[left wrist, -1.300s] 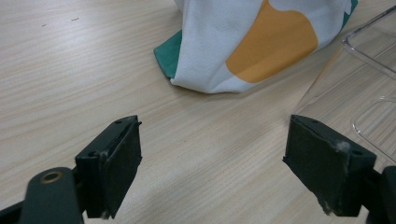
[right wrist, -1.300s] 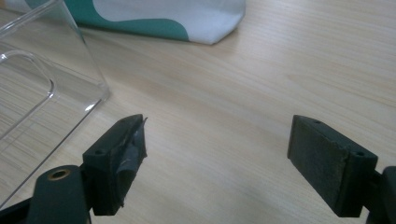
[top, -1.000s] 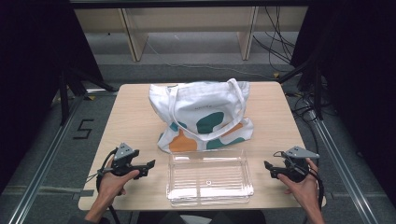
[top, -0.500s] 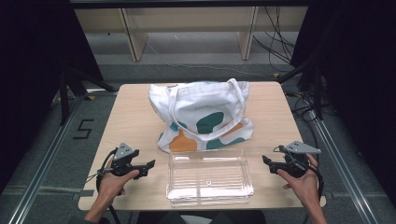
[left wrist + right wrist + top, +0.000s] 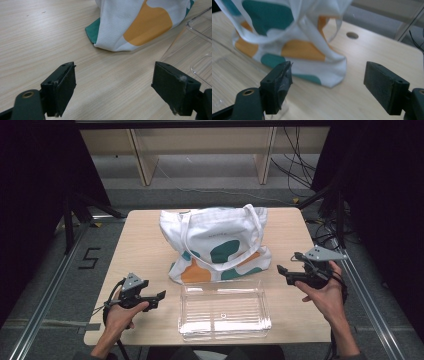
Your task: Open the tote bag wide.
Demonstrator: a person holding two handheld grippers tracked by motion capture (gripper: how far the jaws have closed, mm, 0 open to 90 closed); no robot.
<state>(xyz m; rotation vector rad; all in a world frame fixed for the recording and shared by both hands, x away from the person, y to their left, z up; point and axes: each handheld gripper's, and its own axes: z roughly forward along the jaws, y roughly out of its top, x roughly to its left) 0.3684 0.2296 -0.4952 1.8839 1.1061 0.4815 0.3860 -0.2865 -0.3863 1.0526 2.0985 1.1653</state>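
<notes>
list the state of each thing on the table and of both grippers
tote bag: upright, slumped, handles draped over its front
clear plastic tray: empty, flat on the table, by the bag
left gripper: open, nothing between the jaws
right gripper: open, nothing held, raised off the table

One white tote bag with teal and orange patches sits on the single wooden table. One clear plastic tray lies in front of it. Two hand-held grippers, the left gripper and the right gripper, complete the count.
</notes>
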